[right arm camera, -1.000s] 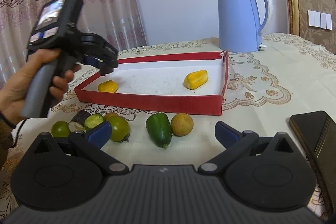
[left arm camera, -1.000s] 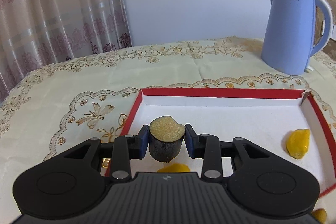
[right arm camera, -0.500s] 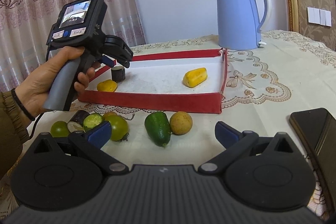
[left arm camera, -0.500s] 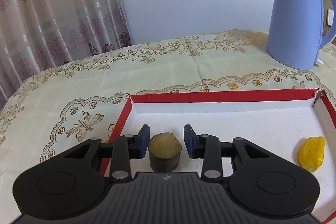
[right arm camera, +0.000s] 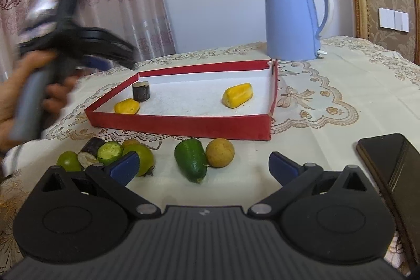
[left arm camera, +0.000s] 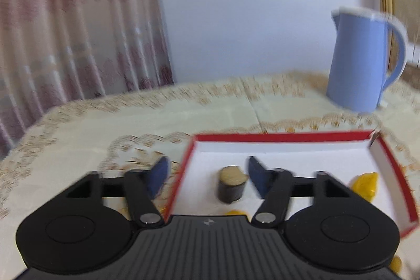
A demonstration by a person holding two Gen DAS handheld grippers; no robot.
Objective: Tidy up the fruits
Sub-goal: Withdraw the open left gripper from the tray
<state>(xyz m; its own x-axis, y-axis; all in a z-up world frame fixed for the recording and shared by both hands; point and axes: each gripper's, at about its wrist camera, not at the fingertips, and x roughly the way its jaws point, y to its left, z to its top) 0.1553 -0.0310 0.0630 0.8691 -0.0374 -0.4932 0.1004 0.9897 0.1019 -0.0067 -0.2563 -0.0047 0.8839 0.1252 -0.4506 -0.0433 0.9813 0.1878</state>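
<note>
A dark cut fruit piece with a tan top (left arm camera: 231, 187) stands upright in the red-rimmed white tray (left arm camera: 283, 136), near its left wall; it also shows in the right wrist view (right arm camera: 141, 91). My left gripper (left arm camera: 207, 176) is open and empty, pulled back from it, blurred by motion. Two yellow fruits lie in the tray (right arm camera: 127, 106) (right arm camera: 237, 95). My right gripper (right arm camera: 203, 166) is open and empty above the table in front of the tray. Loose fruits lie before it: a green avocado-like fruit (right arm camera: 191, 159), a tan round fruit (right arm camera: 220, 152), green limes (right arm camera: 140, 158) and cut pieces (right arm camera: 109, 152).
A blue kettle (right arm camera: 294, 20) stands behind the tray at the right. A black phone (right arm camera: 391, 162) lies at the right table edge. The left hand and gripper body (right arm camera: 52, 43) hover at the tray's left. Curtains hang behind the embroidered tablecloth.
My left gripper has let go of the dark cut fruit, opened wide and pulled back and up to the left. The fruit now stands in the tray. The right gripper has not moved.
</note>
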